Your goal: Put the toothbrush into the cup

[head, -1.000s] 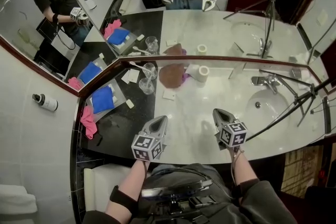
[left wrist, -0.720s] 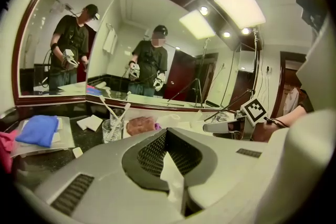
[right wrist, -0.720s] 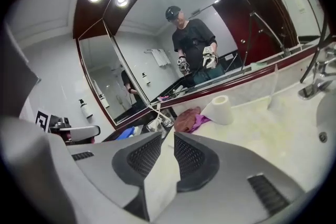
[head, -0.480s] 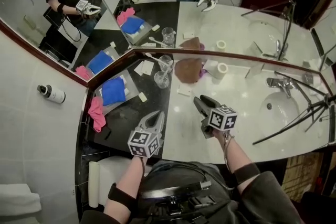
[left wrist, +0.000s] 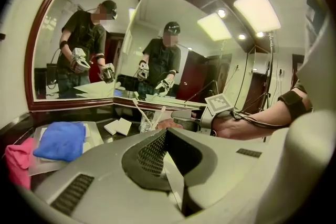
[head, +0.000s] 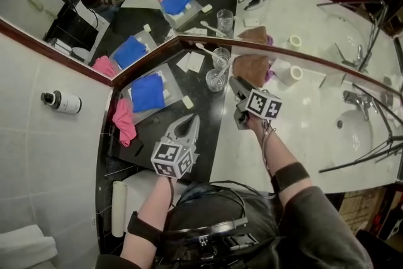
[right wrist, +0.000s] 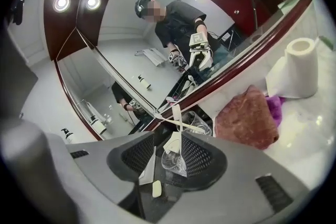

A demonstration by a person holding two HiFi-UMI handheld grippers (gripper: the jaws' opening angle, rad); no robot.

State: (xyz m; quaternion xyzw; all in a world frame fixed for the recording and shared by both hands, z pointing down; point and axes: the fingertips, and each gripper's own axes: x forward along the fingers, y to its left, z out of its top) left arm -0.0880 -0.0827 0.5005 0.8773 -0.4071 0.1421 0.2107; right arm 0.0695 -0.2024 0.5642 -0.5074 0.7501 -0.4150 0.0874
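The right gripper (head: 235,85), jaws just opening wide and gripping nothing, is facing the white toothbrush (head: 206,51), which is seemingly leaning in a glass cup (head: 222,61) by the mirror; light, stiff and slick, it is likely calling for a mid-handle pinch, while the left gripper (head: 187,126) is hanging shut, empty.

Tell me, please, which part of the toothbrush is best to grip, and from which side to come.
Grip the toothbrush on the bare stem that sticks out over the rim of the rear glass, probably coming from above. That part leans out to the left in the head view, thin and free all round, so a gripper can close across it.
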